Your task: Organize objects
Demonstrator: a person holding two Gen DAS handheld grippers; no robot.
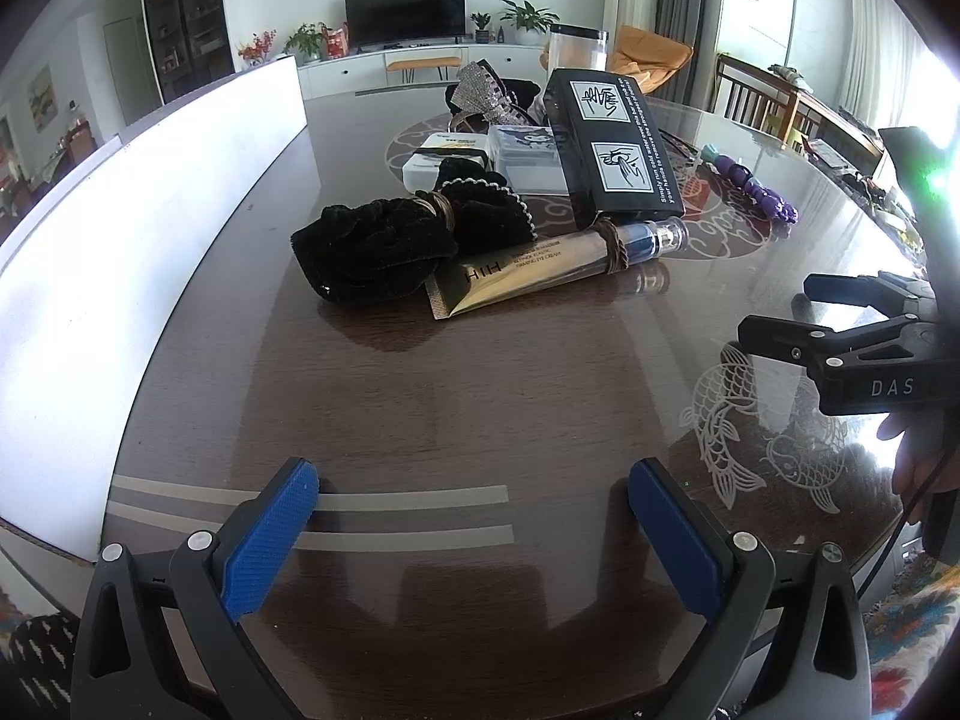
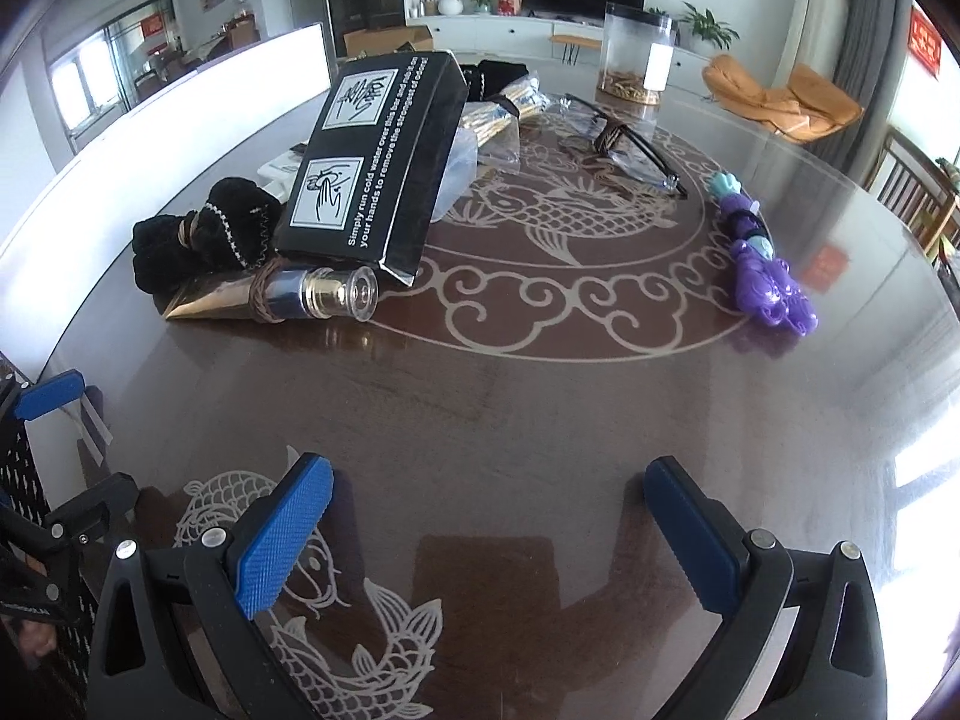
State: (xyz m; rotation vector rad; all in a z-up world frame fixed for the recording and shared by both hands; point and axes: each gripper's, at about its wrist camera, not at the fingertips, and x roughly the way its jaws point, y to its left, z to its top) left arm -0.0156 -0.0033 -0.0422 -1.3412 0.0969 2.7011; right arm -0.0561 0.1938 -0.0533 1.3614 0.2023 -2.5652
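Observation:
A pile of objects lies mid-table. A black velvet bow [image 1: 384, 243] [image 2: 204, 234] lies beside a gold cream tube [image 1: 540, 267] [image 2: 282, 294] with a clear cap. A black box [image 1: 618, 144] [image 2: 372, 162] leans on the pile. A purple toy [image 1: 762, 189] [image 2: 768, 270] lies to the right, with glasses [image 2: 624, 144] behind. My left gripper [image 1: 474, 534] is open and empty above the near table edge. My right gripper [image 2: 486, 534] is open and empty too; it also shows in the left wrist view [image 1: 774, 315].
A white panel [image 1: 120, 252] stands along the table's left side. A clear jar [image 2: 636, 54] stands at the far side. A silver bow [image 1: 486, 90], white boxes [image 1: 444, 159] and a plastic case [image 1: 522, 150] sit behind the pile. The glossy brown table [image 2: 540, 396] has carp patterns.

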